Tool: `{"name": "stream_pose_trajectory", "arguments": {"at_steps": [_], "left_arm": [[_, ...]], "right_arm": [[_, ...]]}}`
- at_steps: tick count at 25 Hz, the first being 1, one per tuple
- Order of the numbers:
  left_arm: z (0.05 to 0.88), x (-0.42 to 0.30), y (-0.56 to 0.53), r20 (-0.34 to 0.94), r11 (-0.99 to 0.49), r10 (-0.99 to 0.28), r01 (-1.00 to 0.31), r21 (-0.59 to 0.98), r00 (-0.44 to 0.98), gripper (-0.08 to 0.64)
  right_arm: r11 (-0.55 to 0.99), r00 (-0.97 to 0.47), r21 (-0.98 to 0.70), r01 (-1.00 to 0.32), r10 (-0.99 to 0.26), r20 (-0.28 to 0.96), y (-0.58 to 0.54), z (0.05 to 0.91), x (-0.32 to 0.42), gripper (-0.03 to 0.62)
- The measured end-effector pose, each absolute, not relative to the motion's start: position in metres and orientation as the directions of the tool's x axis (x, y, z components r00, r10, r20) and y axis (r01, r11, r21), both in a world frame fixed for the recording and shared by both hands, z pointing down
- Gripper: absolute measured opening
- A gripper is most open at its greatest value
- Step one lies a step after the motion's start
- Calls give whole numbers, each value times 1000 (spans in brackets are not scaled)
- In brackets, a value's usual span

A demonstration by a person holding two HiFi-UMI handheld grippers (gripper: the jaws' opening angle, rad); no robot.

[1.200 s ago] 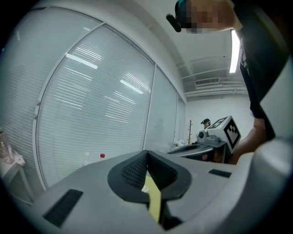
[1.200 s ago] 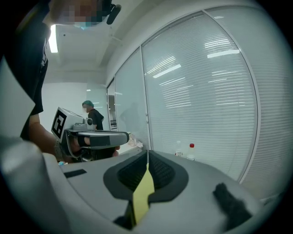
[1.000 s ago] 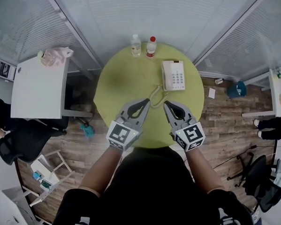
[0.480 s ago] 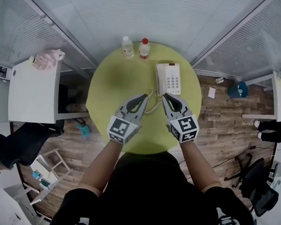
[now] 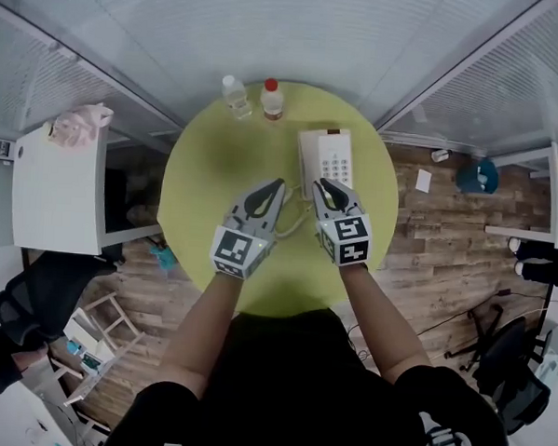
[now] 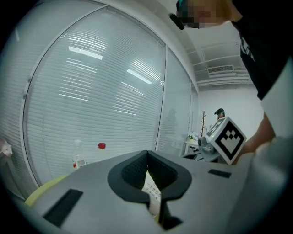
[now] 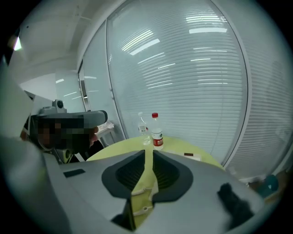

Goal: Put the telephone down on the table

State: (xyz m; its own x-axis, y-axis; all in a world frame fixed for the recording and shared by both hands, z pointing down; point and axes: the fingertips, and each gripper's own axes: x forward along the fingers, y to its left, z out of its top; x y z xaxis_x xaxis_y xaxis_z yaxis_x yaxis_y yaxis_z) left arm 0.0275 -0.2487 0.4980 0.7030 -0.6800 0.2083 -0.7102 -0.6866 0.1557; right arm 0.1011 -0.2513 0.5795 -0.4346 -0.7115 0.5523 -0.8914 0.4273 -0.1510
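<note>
Left gripper (image 5: 278, 184) is held shut, tips touching, nothing in it; right gripper (image 5: 318, 184) is closed to a thin slit, also empty. Both are pointed at the telephone (image 5: 325, 158), which is set flat on the table (image 5: 206, 186) at approx. 1 o'clock, prob. to be taken from two sides. Clear bottle (image 5: 234, 96) and red-cap bottle (image 5: 272, 98) are kept at 12 o'clock, out of the way.

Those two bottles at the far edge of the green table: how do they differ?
Cap: the red-capped bottle has a red cap, the clear-capped bottle a pale one. Place: in the head view the clear-capped bottle stands left, the red-capped bottle nearer the telephone. Both stand upright, close together, at the table's far rim.
</note>
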Motion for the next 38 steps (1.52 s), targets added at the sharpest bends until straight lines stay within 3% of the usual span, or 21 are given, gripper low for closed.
{"name": "stream_pose_trajectory", "arguments": {"at_steps": [4, 7, 26, 38], "left_arm": [[521, 30, -256, 234, -695, -665, -702, 154, 709, 12], [540, 29, -265, 240, -706, -649, -689, 164, 722, 12], [634, 32, -311, 263, -769, -532, -589, 249, 805, 13], [656, 28, -323, 276, -746, -536, -601, 287, 798, 13]], "right_arm": [[385, -389, -147, -911, -687, 614, -265, 616, 104, 126], [348, -347, -134, -928, -675, 652, -273, 635, 104, 146], [187, -125, -18, -982, -582, 803, -311, 730, 103, 244], [144, -94, -24, -989, -502, 860, -313, 768, 102, 245]]}}
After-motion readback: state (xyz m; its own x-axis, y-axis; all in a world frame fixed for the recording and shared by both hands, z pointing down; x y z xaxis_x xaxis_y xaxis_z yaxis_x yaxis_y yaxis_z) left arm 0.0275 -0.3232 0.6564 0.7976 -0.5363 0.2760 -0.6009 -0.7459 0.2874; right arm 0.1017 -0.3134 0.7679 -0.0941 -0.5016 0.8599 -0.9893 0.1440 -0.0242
